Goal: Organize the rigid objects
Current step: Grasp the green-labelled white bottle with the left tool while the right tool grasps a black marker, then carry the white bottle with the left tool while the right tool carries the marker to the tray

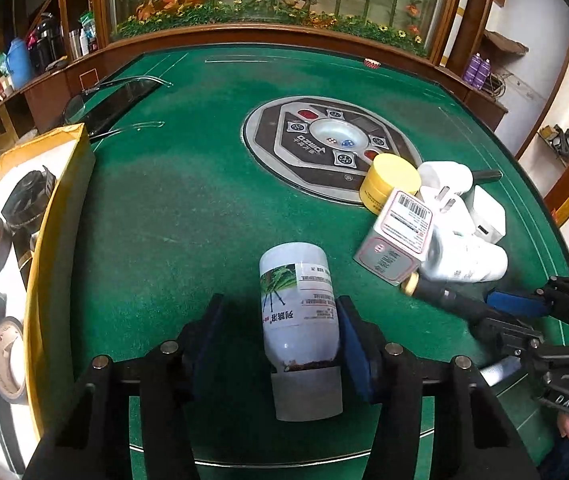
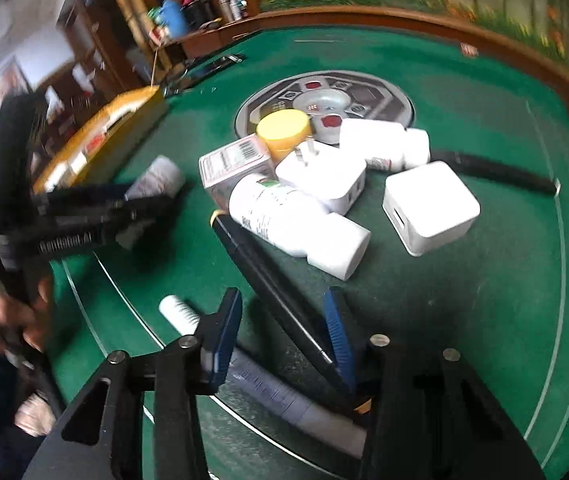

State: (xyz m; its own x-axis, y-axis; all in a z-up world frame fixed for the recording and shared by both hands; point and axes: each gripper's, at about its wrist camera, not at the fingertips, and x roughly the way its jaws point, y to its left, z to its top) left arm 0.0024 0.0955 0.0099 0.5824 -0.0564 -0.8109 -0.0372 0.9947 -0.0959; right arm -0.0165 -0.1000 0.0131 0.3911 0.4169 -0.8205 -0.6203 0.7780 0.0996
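Bottle: white medicine bottle lying on its side, lower centre of the left wrist view, grey cap toward the camera, on the green table.
Left tongs: left gripper straddles the bottle, blue pads either side; the right pad looks to be touching it, the left pad stands off with a gap, so not clamped yet.
Pen: black pen runs diagonally through the middle of the right wrist view, gold tip pointing at the pile.
Right tongs: right gripper narrowed around the pen; it lies against the right pad, the left pad looks clear, and a firm clamp I cannot tell.
Pile: white chargers, a yellow jar and a small carton, right of centre in the left view.
Box: open yellow box at the left edge, tape rolls inside; likely the destination.
Doing it well: centre the bottle between the pads, squeeze evenly on its body, not the cap, lift level, and keep the two tools apart while crossing.
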